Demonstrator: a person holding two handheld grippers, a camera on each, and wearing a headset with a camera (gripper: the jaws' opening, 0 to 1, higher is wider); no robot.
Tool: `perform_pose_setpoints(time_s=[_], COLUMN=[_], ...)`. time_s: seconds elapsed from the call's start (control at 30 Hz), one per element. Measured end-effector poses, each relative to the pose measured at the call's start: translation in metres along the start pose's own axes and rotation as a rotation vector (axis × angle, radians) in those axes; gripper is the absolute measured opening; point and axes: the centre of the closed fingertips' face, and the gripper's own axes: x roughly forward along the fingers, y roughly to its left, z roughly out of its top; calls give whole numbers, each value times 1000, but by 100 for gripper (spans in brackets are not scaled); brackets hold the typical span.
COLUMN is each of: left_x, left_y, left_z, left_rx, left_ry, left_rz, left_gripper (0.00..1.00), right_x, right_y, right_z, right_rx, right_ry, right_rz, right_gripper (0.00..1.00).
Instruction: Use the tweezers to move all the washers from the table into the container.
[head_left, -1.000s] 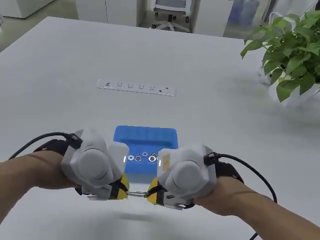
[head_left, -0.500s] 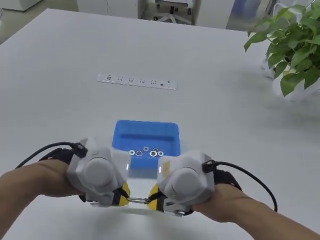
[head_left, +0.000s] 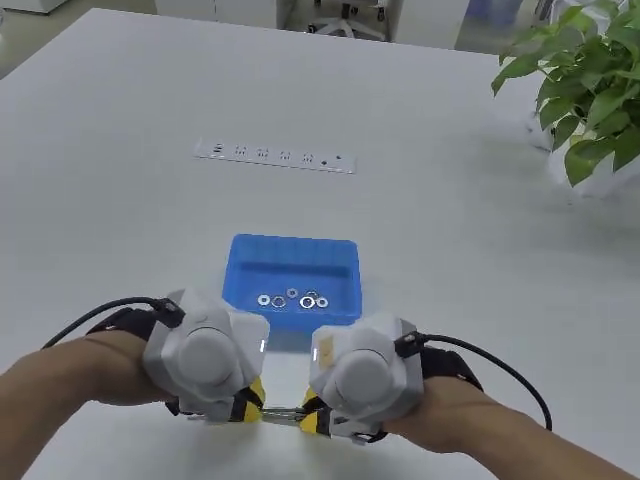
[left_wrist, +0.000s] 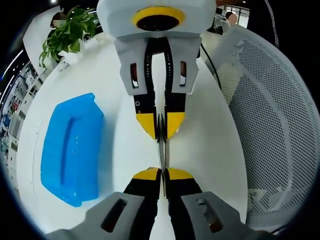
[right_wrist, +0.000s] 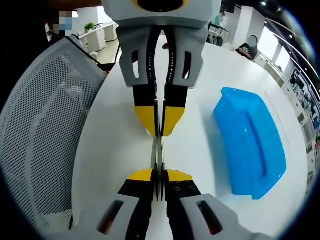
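The left gripper (head_left: 250, 405) has its yellow-tipped jaws pressed together on one end of the tweezers (head_left: 282, 411). The thin metal strip runs straight across to the right gripper (head_left: 312, 412), which faces the left one tip to tip, its jaws likewise clamped on the other end. The blue container (head_left: 245, 262) sits on the table just beyond the tweezers, apart from them. It lies left of the left gripper's jaws in the left gripper view and right of the right gripper's jaws in the right gripper view. A cluster of washers (head_left: 292, 299) lies inside the container.
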Motion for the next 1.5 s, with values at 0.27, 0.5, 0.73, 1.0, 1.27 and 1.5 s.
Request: perform_pose_setpoints(time_s=[0.27,0.5,0.73,1.0,1.27,1.5], left_x=[2,3,2,-4,-19,-38], left_y=[0,-3,-5,-3,1,6], left_z=[-2,-5,-6,-8,-3,2], left_rx=[1,5,1,-10,-82,-160], left_ry=[7,17,18,19,-34,-98], left_rz=[-3,-6,-9,8,26,75], left_gripper=[8,10,10,15,26,33], right_x=[-2,-4,-5,-11,-27,-51], right_y=[1,2,0,-5,-17,-30], right_z=[0,-1,-2,0,5,7], right_rx=[19,9,1,-8,47,116], right_ry=[2,7,13,3,-44,-105], right_rz=[9,4,-2,-32,-88,-162], right_gripper=[11,12,15,23,34,45])
